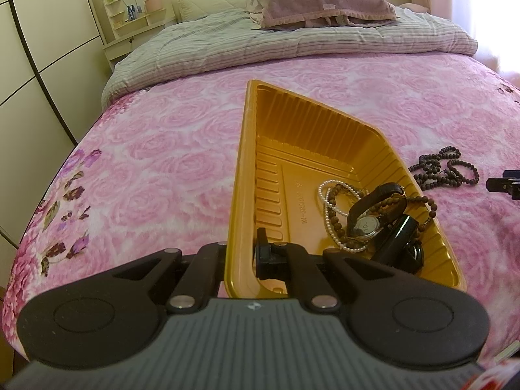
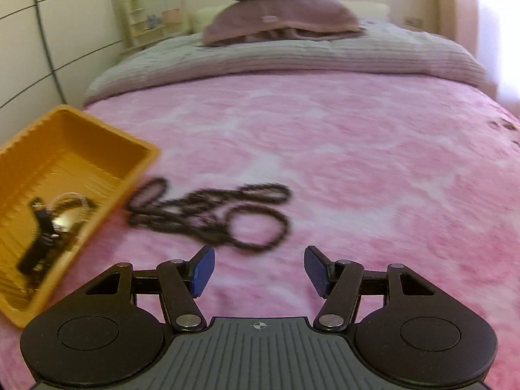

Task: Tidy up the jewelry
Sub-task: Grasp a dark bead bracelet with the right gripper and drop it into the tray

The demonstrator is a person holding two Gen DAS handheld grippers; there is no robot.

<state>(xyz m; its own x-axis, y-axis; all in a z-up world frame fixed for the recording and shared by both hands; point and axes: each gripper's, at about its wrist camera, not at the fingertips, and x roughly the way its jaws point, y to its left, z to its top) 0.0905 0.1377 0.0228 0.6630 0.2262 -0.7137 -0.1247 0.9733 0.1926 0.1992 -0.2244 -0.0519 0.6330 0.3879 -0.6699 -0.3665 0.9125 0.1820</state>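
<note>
A gold plastic tray (image 1: 247, 149) lies on the pink bedspread. My left gripper (image 1: 242, 253) is shut on the tray's near left rim. In the tray lie a pearl strand (image 1: 328, 224), a brown bead bracelet (image 1: 334, 206), a wristwatch (image 1: 365, 226) and a black case (image 1: 395, 240). A dark bead necklace (image 2: 214, 214) lies loose on the bedspread right of the tray (image 2: 19, 149); it also shows in the left wrist view (image 1: 442, 170). My right gripper (image 2: 258, 268) is open and empty, just short of the necklace. The right wrist view is blurred.
The pink floral bedspread (image 1: 162, 175) covers the bed. A striped quilt (image 1: 292, 42) and stacked pillows (image 1: 321, 6) lie at the far end. A wardrobe (image 1: 35, 65) and a small shelf unit (image 1: 136, 16) stand on the left.
</note>
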